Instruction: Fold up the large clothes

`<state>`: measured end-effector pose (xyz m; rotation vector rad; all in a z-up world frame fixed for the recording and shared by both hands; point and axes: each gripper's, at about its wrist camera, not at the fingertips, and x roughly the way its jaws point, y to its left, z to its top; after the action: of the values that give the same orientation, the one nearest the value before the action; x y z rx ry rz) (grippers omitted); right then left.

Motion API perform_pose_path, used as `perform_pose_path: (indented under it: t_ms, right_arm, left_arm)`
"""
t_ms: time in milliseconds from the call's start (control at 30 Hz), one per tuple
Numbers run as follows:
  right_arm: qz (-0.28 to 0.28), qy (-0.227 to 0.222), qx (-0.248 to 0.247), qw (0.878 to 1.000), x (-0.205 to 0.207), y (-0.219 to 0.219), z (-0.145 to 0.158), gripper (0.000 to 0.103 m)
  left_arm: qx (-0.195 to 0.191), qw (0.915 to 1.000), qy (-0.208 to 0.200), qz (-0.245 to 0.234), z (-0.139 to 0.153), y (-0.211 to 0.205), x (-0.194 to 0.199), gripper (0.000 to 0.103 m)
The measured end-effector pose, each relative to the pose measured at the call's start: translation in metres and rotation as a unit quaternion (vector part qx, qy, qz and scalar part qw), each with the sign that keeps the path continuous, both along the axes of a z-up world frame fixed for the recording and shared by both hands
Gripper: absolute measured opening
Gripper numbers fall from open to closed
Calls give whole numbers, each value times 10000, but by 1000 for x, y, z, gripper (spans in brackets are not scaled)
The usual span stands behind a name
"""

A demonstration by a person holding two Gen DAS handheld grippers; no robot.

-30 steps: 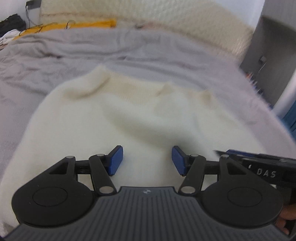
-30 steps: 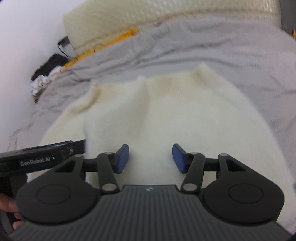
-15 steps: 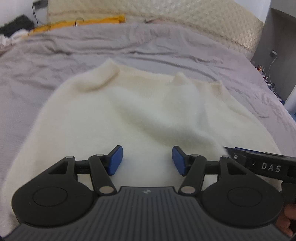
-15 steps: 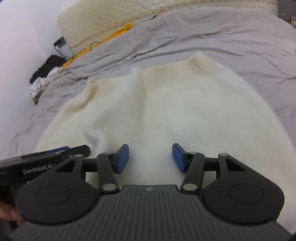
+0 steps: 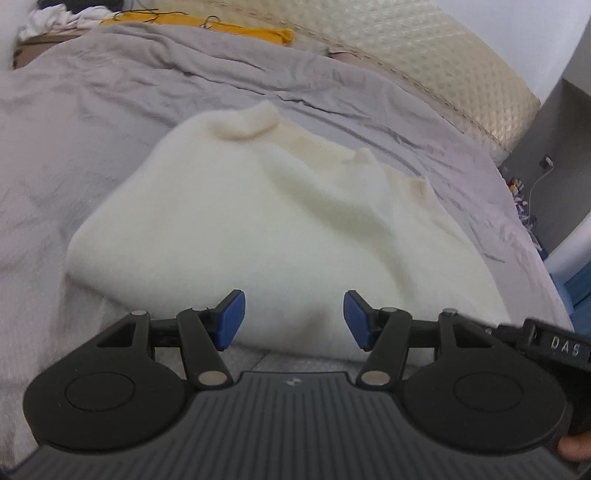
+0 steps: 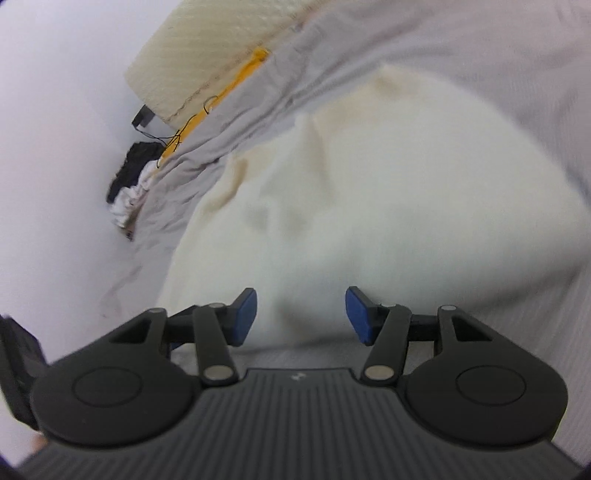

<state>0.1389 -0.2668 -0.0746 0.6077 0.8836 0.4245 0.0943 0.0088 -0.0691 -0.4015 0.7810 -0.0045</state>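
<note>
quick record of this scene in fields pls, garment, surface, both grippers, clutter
garment: cream sweater, lying on the bed, folded edge nearest the grippers
surface: grey bedsheet, wrinkled
left gripper: open, nothing between the pads, at the sweater's near edge
right gripper: open, empty, at the near edge
clutter: yellow cloth by the headboard

Left gripper: ribbed dark-grey housing, small logo at front edge; two round black discs; black linkage arms with silver pivot pins; blue rectangular fingertips. Right gripper: identical build, blue fingertips. Its black body edge shows in left view with white lettering "DAS".
</note>
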Motion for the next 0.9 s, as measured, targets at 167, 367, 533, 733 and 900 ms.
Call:
perform_pose_path:
  t_ms: [167,367,533,733,900]
  right_arm:
    - [-204,955,659,9930,9,-2,-35,57]
    - [-801,1316,1447,9774,18,-15,-58,97]
    - [-1146,1603,2024,9593,31,-19,-77,101]
    - [-1321,1285,2234,9571,40,-24,-74,80]
    - [-1353,1114,2324,9567,35,-26,-70,50]
  left_arm:
    - [-490,9986,162,146,-8,10,-1,67]
    - [-1123,9927,414,112,-23,19,6,74]
    - [-1491,9873,531,117,-32,22,11,80]
    - [-2228,9723,678,177,-46,31,17,80]
    - [-2713,9593,740,271,-58,36,22,82]
